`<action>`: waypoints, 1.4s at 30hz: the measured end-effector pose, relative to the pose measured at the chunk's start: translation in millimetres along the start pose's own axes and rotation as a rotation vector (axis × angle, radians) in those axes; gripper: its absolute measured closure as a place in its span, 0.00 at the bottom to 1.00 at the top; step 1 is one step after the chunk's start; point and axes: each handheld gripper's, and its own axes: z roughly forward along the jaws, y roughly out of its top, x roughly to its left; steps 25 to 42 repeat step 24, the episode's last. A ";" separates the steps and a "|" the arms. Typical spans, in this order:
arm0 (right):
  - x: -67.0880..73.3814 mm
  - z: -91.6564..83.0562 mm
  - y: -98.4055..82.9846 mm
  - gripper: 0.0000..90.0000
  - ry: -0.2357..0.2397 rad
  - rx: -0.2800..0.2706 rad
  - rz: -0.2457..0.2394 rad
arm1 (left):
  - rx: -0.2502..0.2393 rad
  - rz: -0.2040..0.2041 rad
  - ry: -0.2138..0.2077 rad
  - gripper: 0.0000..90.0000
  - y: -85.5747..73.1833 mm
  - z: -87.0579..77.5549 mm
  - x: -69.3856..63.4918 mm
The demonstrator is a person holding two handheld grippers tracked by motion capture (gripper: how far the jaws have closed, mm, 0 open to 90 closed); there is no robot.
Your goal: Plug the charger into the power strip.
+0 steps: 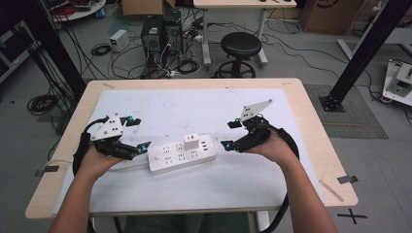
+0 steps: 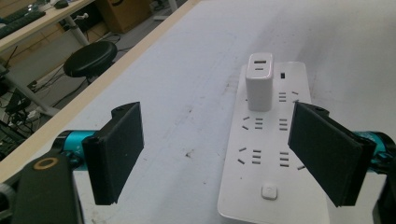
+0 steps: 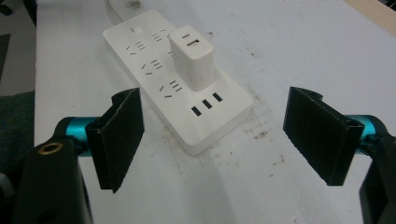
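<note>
Two forearms are seen at six o'clock; right tongs point(image 1: 232, 134) and left tongs point(image 1: 139, 134), both released, flank a power strip point(image 1: 182, 154) lying nine-to-three, charger point(image 1: 191, 143) nearer the right.

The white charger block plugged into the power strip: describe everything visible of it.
The charger block is a small white cuboid with rounded edges, plastic by its look, and slots in its top face. It stands upright, plugged into the white power strip near the strip's end with three small ports. Only the strip touches it; no gripper does.
</note>
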 end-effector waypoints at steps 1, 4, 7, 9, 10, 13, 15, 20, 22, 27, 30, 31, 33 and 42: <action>0.0 0.0 0.0 0.24 0.000 0.000 0.000 | 0.000 0.000 0.000 0.20 0.0 0.0 0.0; -0.6 -2.5 -2.2 0.24 -0.012 -0.013 0.004 | 0.003 -0.002 0.001 0.20 -0.2 0.1 -0.1; -1.2 -4.3 -2.2 0.24 -0.014 -0.023 0.006 | 0.006 -0.005 0.004 0.20 -0.7 0.1 0.1; -2.1 -4.7 -2.3 0.24 -0.015 -0.027 0.013 | 0.009 -0.004 0.001 0.20 -1.4 0.5 1.0; -2.5 -4.6 -2.3 0.24 -0.013 -0.028 0.013 | 0.008 -0.007 0.004 0.20 -1.7 1.2 1.1; -3.6 -4.4 -2.6 0.24 -0.018 -0.032 0.012 | 0.013 -0.005 0.001 0.20 -1.8 2.1 1.8; -3.9 -4.8 -2.9 0.24 -0.019 -0.027 0.020 | 0.021 -0.006 -0.001 0.20 -2.0 3.8 1.9; -7.6 -8.4 -5.7 0.24 -0.031 -0.038 0.029 | 0.021 -0.012 -0.002 0.20 -2.7 6.4 2.3; -7.9 -9.0 -6.6 0.24 -0.038 -0.037 0.034 | 0.042 -0.007 0.012 0.20 -3.0 7.1 2.8; -7.9 -9.2 -6.9 0.24 -0.040 -0.037 0.033 | 0.047 -0.013 0.018 0.20 -3.9 8.2 2.9; -7.9 -9.2 -6.9 0.24 -0.040 -0.037 0.033 | 0.047 -0.013 0.018 0.20 -3.9 8.2 2.9; -7.9 -9.2 -6.9 0.24 -0.040 -0.037 0.033 | 0.047 -0.013 0.018 0.20 -3.9 8.2 2.9; -7.9 -9.2 -6.9 0.24 -0.040 -0.037 0.033 | 0.047 -0.013 0.018 0.20 -3.9 8.2 2.9; -7.9 -9.2 -6.9 0.24 -0.040 -0.037 0.033 | 0.047 -0.013 0.018 0.20 -3.9 8.2 2.9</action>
